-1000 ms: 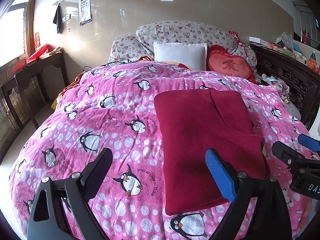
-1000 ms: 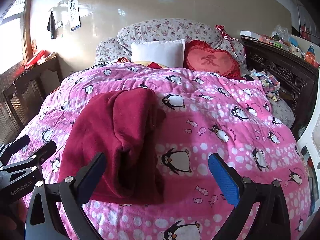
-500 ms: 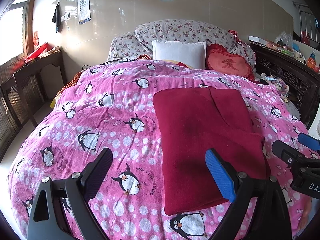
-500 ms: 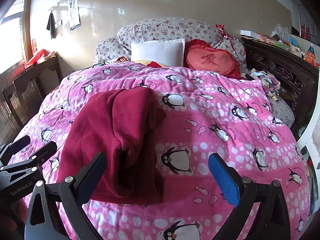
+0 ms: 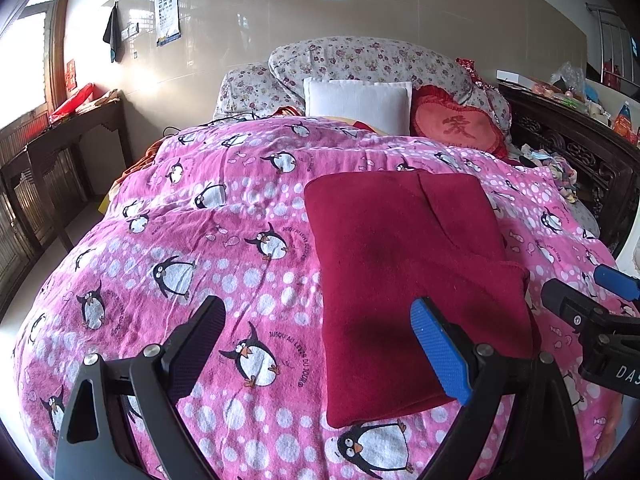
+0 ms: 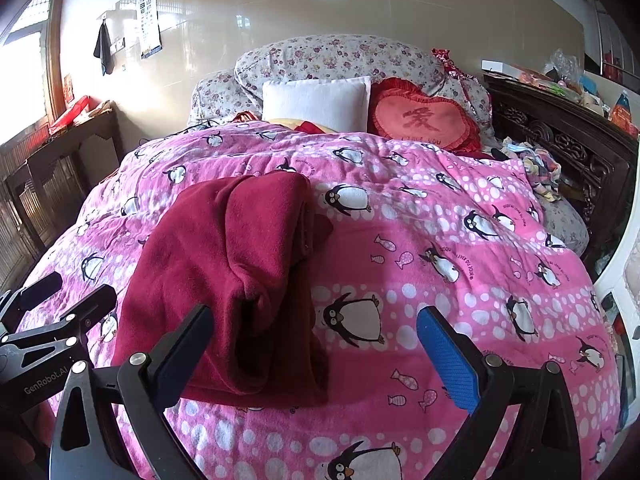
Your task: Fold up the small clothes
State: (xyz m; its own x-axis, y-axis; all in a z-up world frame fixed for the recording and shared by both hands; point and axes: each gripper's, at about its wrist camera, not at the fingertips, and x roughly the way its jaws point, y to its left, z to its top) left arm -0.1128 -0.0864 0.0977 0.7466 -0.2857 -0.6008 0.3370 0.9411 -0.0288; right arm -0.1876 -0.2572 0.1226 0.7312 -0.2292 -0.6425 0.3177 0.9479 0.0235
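A dark red fleece garment (image 5: 404, 264) lies folded into a long rectangle on the pink penguin quilt (image 5: 224, 240). In the right wrist view the same garment (image 6: 236, 264) shows thick stacked layers along its right edge. My left gripper (image 5: 320, 344) hovers open over the garment's near left edge, nothing between its fingers. My right gripper (image 6: 316, 352) hangs open above the garment's near right corner, also empty. Each gripper appears at the edge of the other's view: the right gripper (image 5: 588, 292) and the left gripper (image 6: 64, 292).
A white pillow (image 5: 356, 104), floral pillows (image 5: 360, 60) and a red heart cushion (image 5: 456, 128) line the bed's head. A carved dark wood frame (image 6: 560, 144) with clutter runs along the right. A wooden side table (image 5: 60, 136) stands left by the window.
Both views shift only slightly; the grippers stay open and the red garment lies as before.
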